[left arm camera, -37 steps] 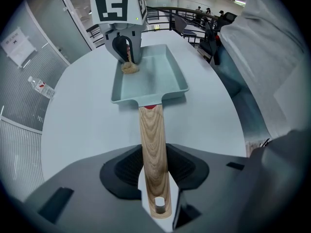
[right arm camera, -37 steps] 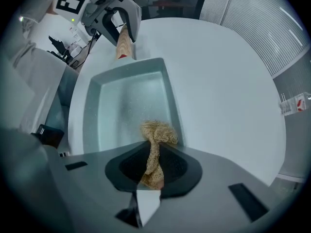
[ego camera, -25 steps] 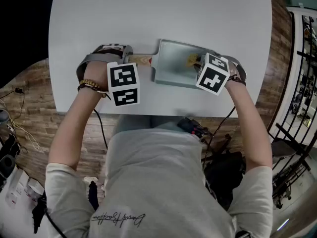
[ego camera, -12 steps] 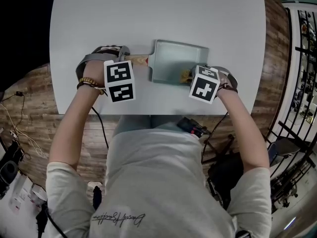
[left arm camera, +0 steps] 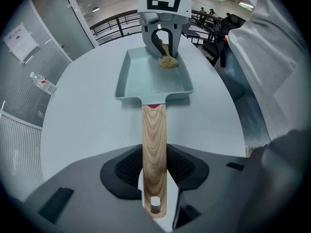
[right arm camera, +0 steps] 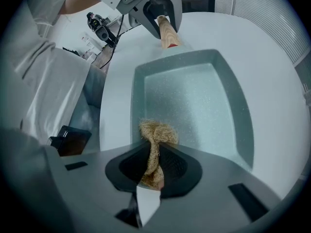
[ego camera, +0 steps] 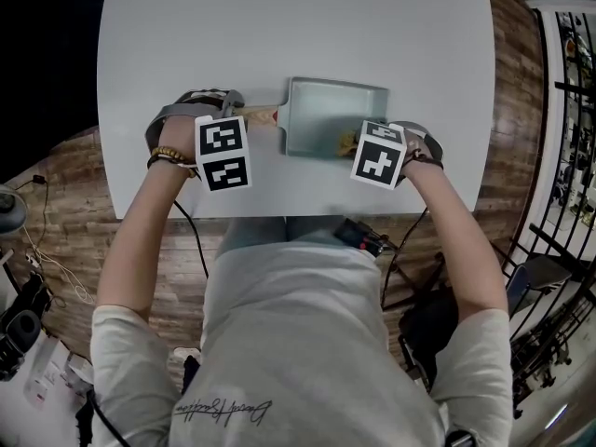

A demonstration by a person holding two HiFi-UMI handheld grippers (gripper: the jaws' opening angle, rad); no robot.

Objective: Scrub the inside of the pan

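A pale teal rectangular pan (ego camera: pixel 321 110) lies on the round grey table (ego camera: pixel 279 26), its wooden handle (ego camera: pixel 264 114) pointing left. My left gripper (ego camera: pixel 240 113) is shut on that handle (left arm camera: pixel 153 144); the handle's end with the hole sits between the pads (left arm camera: pixel 154 171). My right gripper (ego camera: pixel 358 140) is shut on a tan fibrous scrubber (right arm camera: pixel 156 132). The scrubber rests on the pan floor (right arm camera: pixel 194 101) by the near wall, toward the pan's right end. Across the pan, the left gripper view shows the scrubber (left arm camera: pixel 167 61) under the right gripper (left arm camera: pixel 163 38).
The table's near edge (ego camera: pixel 279 214) runs just below both grippers. A dark device (ego camera: pixel 358 236) hangs at the person's waist. Cables lie on the wood floor (ego camera: pixel 37 240) to the left. A black rack (ego camera: pixel 568 110) stands to the right.
The right gripper has drawn the scrubber from the middle of the pan back to its near wall. The left gripper keeps its hold on the handle.
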